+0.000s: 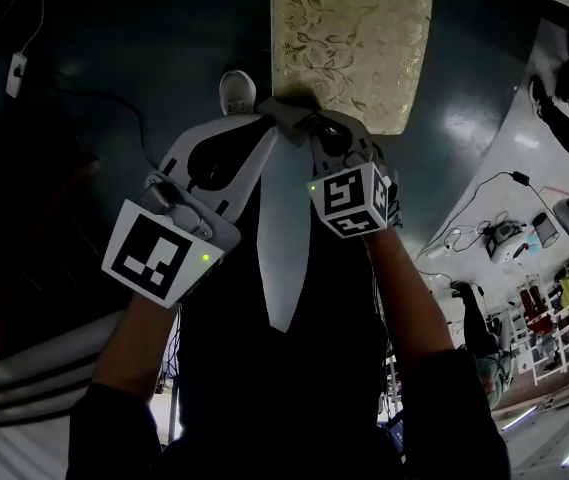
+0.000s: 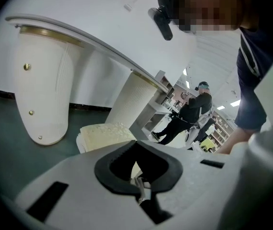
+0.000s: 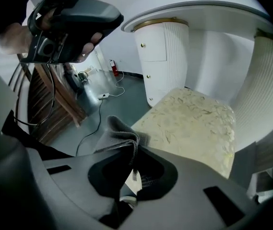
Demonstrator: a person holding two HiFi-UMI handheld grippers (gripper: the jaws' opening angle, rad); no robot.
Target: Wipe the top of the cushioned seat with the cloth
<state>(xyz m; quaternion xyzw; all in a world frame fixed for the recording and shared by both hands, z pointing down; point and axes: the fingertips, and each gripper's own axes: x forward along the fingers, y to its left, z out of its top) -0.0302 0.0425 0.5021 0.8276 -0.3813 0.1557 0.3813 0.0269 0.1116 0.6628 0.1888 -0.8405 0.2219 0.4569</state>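
Cushioned seat (image 1: pixel 352 43): one, top centre of head view. Cloth (image 3: pixel 117 137): one, grey, folded, mid-frame in right gripper view. Grippers: two. Right gripper (image 3: pixel 135 148): jaws pinching the cloth. Left gripper (image 2: pixel 136 143): jaws pressed together, empty.

Seat and cloth partly unseen
The seat (image 1: pixel 350 38) runs off the head view's top edge; the right gripper (image 1: pixel 314 126) covers most of the cloth (image 1: pixel 282 110) there.
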